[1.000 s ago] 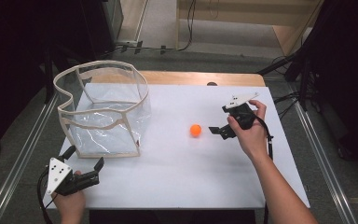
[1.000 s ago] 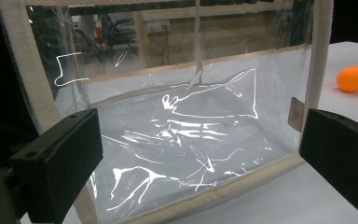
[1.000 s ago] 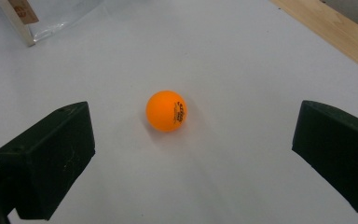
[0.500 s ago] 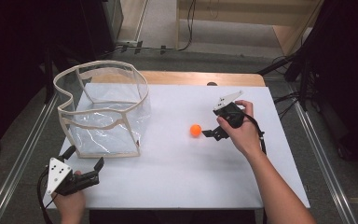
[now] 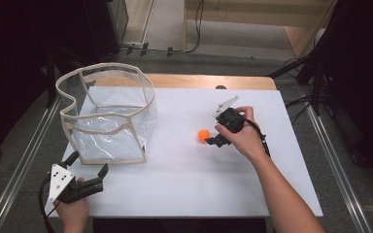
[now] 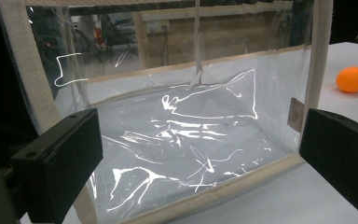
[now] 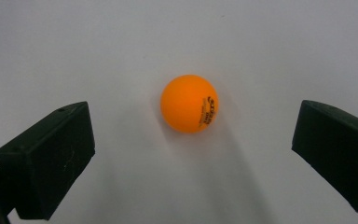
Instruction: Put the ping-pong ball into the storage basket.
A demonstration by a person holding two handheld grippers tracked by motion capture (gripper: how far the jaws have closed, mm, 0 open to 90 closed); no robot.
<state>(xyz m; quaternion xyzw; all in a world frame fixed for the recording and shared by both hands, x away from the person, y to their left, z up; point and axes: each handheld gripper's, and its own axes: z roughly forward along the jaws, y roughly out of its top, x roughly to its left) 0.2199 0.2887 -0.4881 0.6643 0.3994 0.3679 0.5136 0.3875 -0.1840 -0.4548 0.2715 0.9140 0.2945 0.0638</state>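
Your right gripper (image 5: 212, 138) sits just beside the orange ball (image 5: 203, 134) on the white table (image 5: 184, 170); your left gripper (image 5: 88, 171) rests near the clear bag (image 5: 108, 116).

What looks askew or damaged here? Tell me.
The clear bag's cream rim sags and kinks on its left side, so the mouth is lopsided. The orange ball looks intact, lying on the white table.
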